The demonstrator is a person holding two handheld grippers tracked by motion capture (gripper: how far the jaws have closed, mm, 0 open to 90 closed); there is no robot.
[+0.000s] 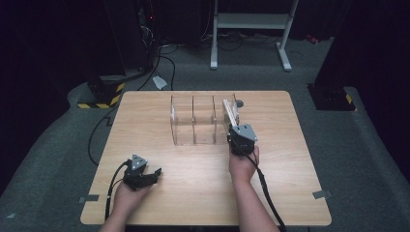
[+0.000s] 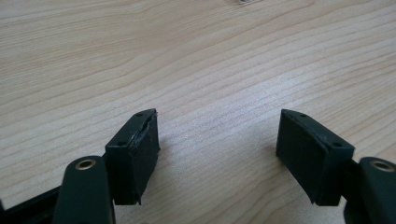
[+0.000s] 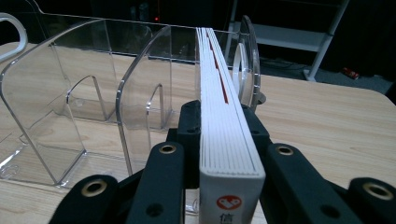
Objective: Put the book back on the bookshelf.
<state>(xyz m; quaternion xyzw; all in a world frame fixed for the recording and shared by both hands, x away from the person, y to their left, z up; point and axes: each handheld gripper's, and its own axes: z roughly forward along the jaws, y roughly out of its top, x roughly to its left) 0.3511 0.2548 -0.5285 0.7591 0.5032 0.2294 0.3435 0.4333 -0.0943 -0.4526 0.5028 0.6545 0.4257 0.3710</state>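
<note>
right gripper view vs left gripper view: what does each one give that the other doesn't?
Right gripper view: right gripper shut on a thin white book, its far end at the rightmost slot of the clear plastic three-slot file rack. Left gripper view: left gripper open over bare wood, holding nothing. Both: the light wooden table.

A light wooden table w/ rounded corners (image 1: 159,169) is sitting on grey carpeted floor (image 1: 367,159). Black cables (image 1: 162,55) are trailing across the carpet behind the table. A white metal frame w/ a low shelf (image 1: 251,21) is standing farther back, approx. centre. Yellow-and-black hazard-striped bases (image 1: 104,96) are sitting at back left, beside a dark stand (image 1: 125,34). Grey tape patches (image 1: 321,194) are sticking to the carpet by the table's near corners.
</note>
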